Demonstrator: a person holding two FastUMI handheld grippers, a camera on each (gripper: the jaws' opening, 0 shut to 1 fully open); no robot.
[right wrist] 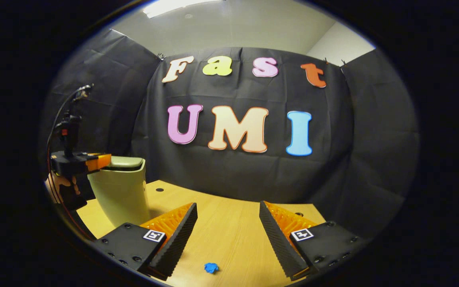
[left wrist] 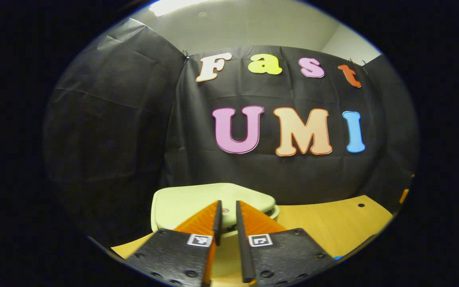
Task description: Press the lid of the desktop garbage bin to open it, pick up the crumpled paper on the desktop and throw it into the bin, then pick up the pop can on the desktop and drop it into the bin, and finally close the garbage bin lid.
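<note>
Bin one, grippers two: left gripper, right gripper

My left gripper sits directly over the lid of the garbage bin, its two fingers nearly together and pointing across the lid toward the booth's back wall. The bin stands on the desktop, near the left rear corner, just before the cloth wall. In the right gripper view the bin is at far left, with my left gripper level with its top, at the lid's left edge. My right gripper hangs over the desktop to the right of the bin, fingers spread wide. A small scrap lies on the desktop between and before those fingers.
</note>
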